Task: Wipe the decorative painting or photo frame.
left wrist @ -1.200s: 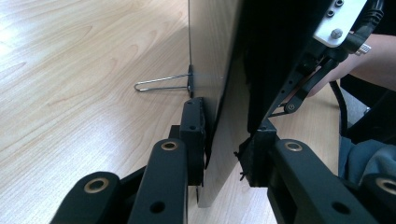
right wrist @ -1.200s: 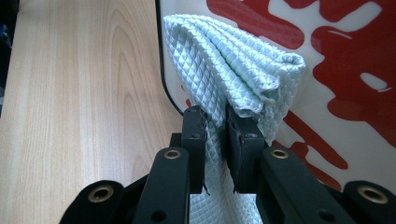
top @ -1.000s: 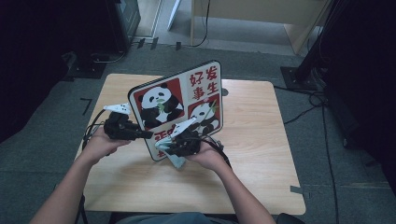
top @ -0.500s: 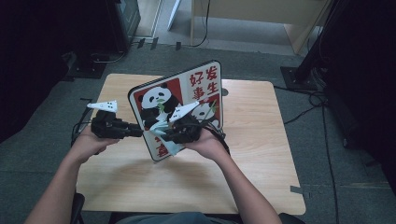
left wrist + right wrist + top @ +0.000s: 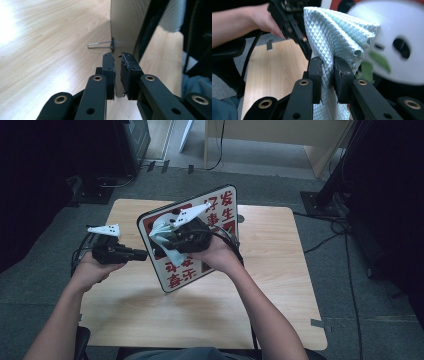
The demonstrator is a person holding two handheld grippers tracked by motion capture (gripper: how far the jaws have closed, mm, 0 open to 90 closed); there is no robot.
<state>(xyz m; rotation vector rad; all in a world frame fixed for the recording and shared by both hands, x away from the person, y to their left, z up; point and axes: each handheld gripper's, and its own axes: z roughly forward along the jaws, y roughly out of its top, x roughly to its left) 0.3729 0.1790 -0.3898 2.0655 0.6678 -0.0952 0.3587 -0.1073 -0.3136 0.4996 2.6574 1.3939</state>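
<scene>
A board (image 5: 220,210) printed with pandas and red characters stands tilted on the wooden table (image 5: 280,285). My left gripper (image 5: 144,254) is at its left edge. In the left gripper view the jaws (image 5: 117,72) have just been closing and now pinch the thin edge of the board (image 5: 125,22). My right gripper (image 5: 167,240) is shut on a pale green quilted cloth (image 5: 162,232), held up against the board's upper face. In the right gripper view the cloth (image 5: 329,32) bunches between the pads (image 5: 327,72), next to a panda's white face (image 5: 392,50).
A thin wire stand (image 5: 98,45) sticks out from the board's back near the table top. The left gripper (image 5: 289,22) and its hand show beyond the cloth in the right gripper view. Dark equipment and cables lie on the floor around the table.
My right hand has lifted the cloth from the board's lower edge up to its upper left part. The left gripper has closed on the board's left edge.
</scene>
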